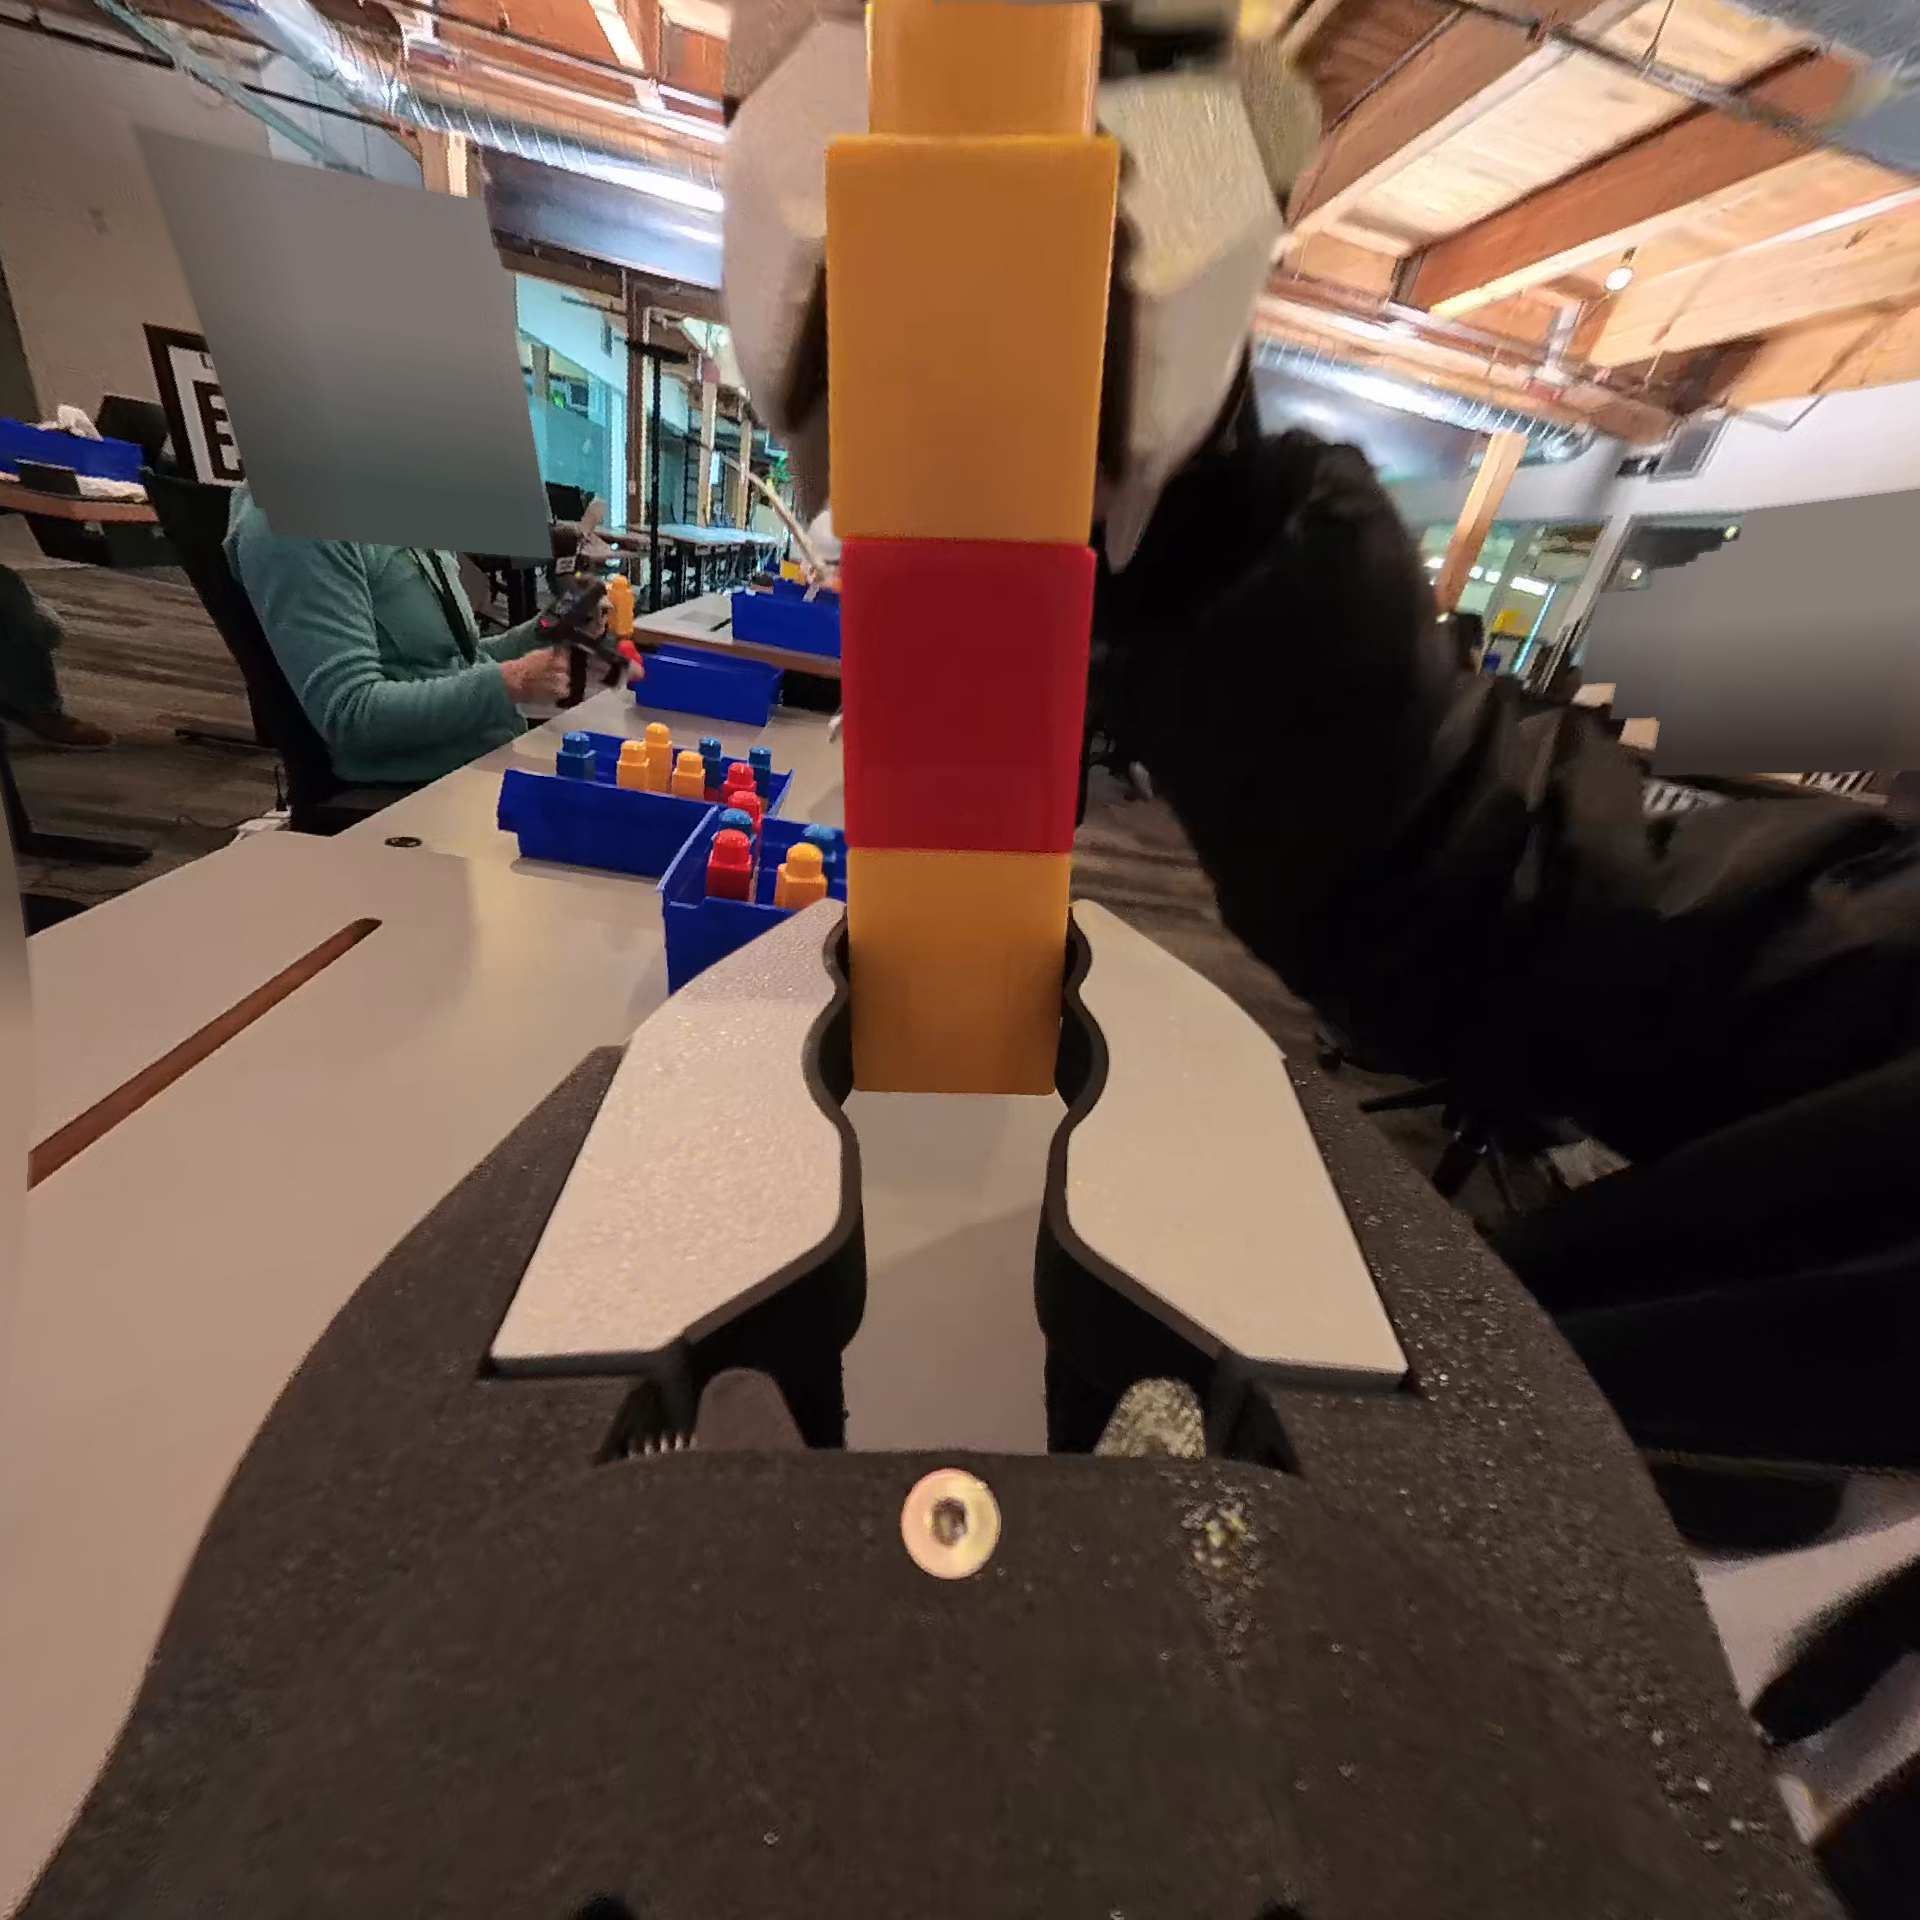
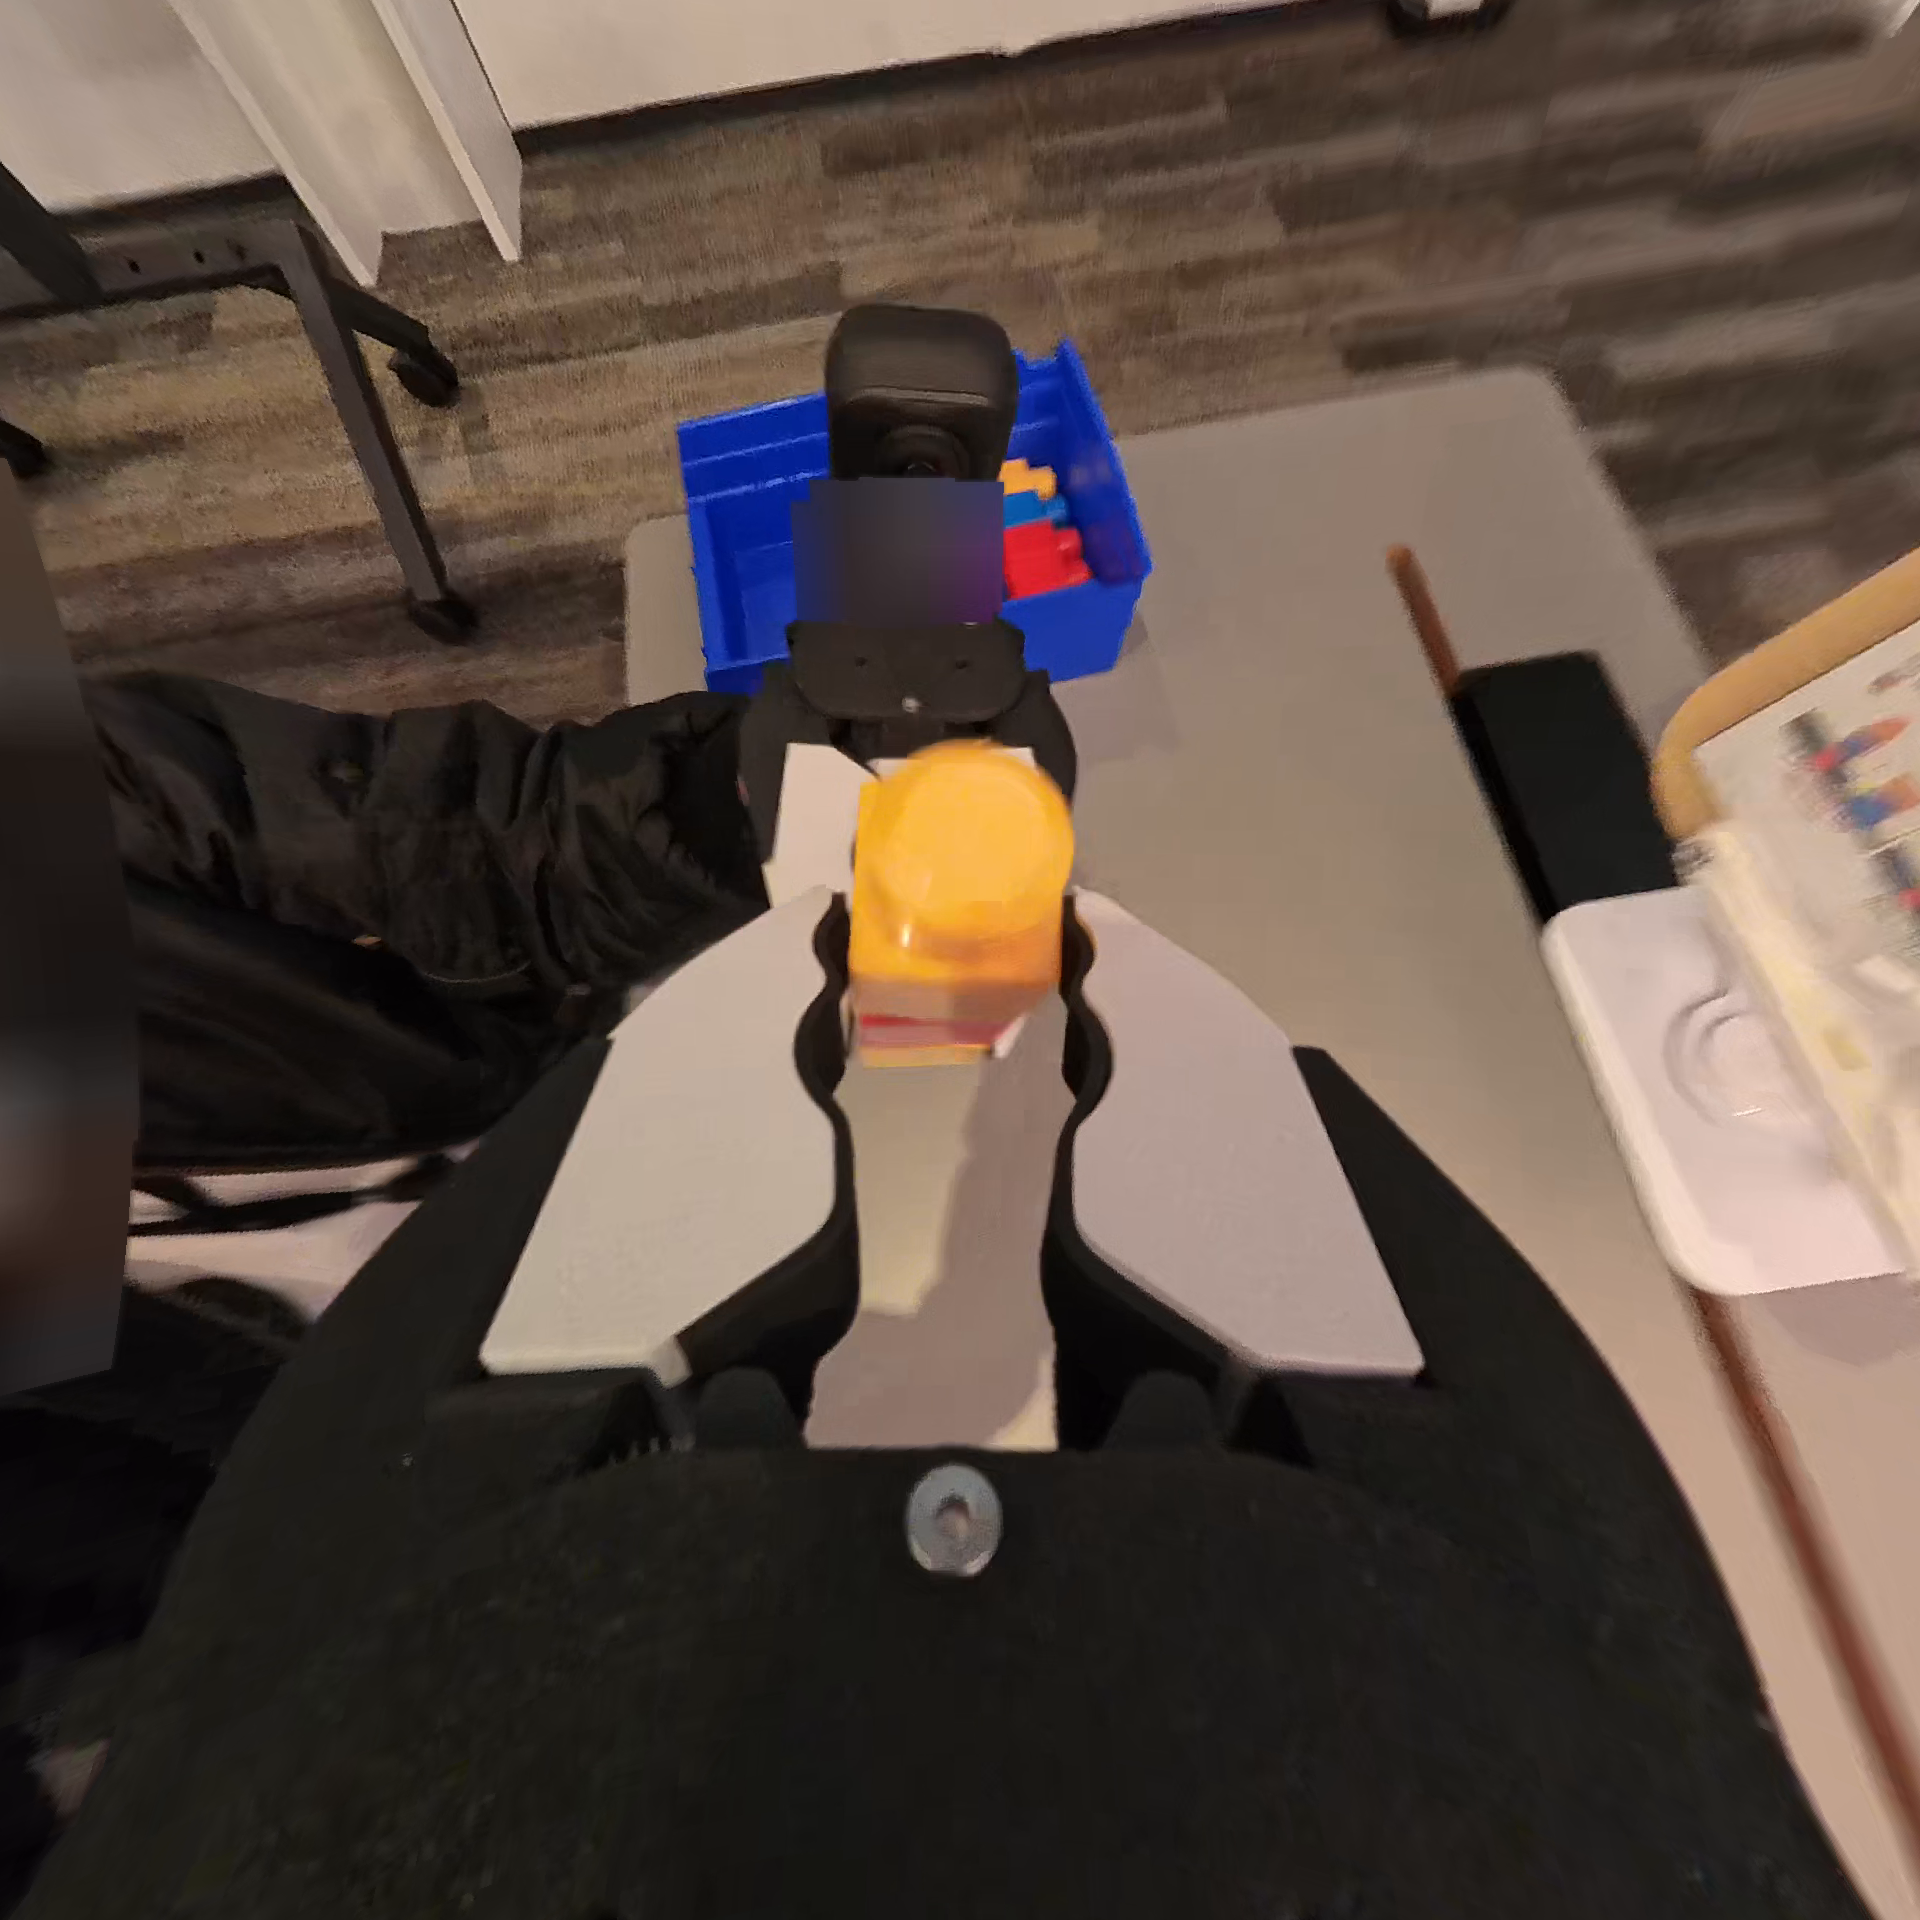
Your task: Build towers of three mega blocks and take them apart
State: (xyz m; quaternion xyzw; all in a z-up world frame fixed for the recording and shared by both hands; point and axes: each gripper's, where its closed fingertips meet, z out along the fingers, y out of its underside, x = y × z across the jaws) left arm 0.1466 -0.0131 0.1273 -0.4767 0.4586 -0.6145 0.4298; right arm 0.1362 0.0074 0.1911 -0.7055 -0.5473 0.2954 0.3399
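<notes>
Left wrist view: left tool [image 1: 956,997] clamps the tower's [image 1: 961,623] bottom block on the counter [image 1: 312,1039]; right tool [image 2: 954,966] grips the top block [image 2: 961,883]. Light, rigid, smooth plastic; hold flat sides, probably pull straight apart.

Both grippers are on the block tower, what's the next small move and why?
Probably lift the right gripper straight up to pull off the top yellow block. The left gripper clamps the bottom yellow block, the red block sits between, and all three are already stacked. Whether it was just pressed on cannot be told.
</notes>
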